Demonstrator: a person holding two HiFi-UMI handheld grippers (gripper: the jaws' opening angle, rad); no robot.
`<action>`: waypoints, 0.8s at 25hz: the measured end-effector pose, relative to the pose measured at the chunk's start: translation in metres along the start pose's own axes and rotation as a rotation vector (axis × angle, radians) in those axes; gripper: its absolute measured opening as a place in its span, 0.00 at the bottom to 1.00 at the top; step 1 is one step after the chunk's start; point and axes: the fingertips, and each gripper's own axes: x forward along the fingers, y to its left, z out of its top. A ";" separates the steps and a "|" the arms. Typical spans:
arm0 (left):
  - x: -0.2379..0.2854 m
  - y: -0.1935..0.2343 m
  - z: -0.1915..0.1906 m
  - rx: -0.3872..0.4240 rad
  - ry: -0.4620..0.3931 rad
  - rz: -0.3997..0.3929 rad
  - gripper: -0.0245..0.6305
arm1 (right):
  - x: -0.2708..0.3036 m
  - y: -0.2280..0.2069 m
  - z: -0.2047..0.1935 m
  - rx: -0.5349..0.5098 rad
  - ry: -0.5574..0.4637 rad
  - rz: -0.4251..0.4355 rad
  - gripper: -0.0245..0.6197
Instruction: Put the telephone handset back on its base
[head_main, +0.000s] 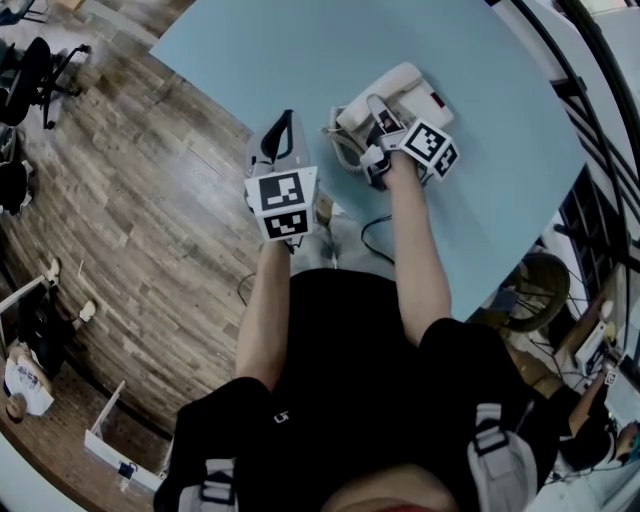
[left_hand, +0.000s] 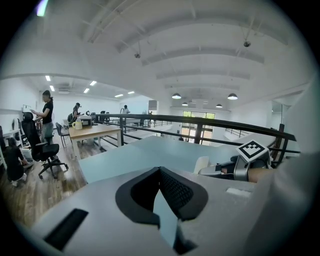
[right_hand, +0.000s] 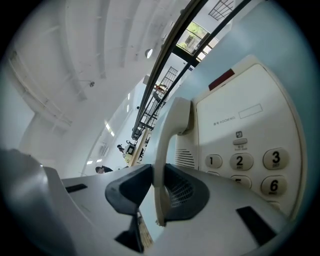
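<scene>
1. Open-plan office space surrounded the scene, with a brown wood-plank floor (head_main: 150, 200) under a pale blue, smooth-topped bench (head_main: 300, 60).
2. On the bench, toward its far right side, sat a white plastic telephone base (right_hand: 250, 115) with round grey number keys (right_hand: 240, 161) and a small red strip near its top edge.
3. The right tool (right_hand: 157, 170) was closed on a white curved plastic telephone handset (right_hand: 167, 135), its dark pads pressing the narrow middle of the handle from both sides.
4. That handset stood lengthwise along the left edge of the base, beside the slotted speaker grille, its upper end at the base's top left corner; whether it lay fully seated there could not be told.
5. The left tool (left_hand: 160, 175) hung over the near edge of the bench, to the left of the telephone and well apart from it, its jaws standing apart with only the blue bench top showing in the gap.
6. Beyond a dark metal railing (left_hand: 200, 120), a person in black (left_hand: 46, 107) stood near a wooden desk (left_hand: 95, 131) and a black office chair (left_hand: 42, 150).
</scene>
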 end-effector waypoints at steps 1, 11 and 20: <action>0.000 0.001 0.000 0.000 -0.001 0.001 0.04 | 0.001 -0.001 -0.001 0.000 0.006 -0.001 0.15; 0.001 -0.005 0.002 0.017 -0.002 -0.013 0.04 | -0.003 -0.004 -0.003 -0.120 0.058 -0.091 0.19; 0.007 -0.010 0.011 0.012 -0.017 -0.023 0.04 | -0.015 -0.011 0.004 -0.325 0.074 -0.245 0.25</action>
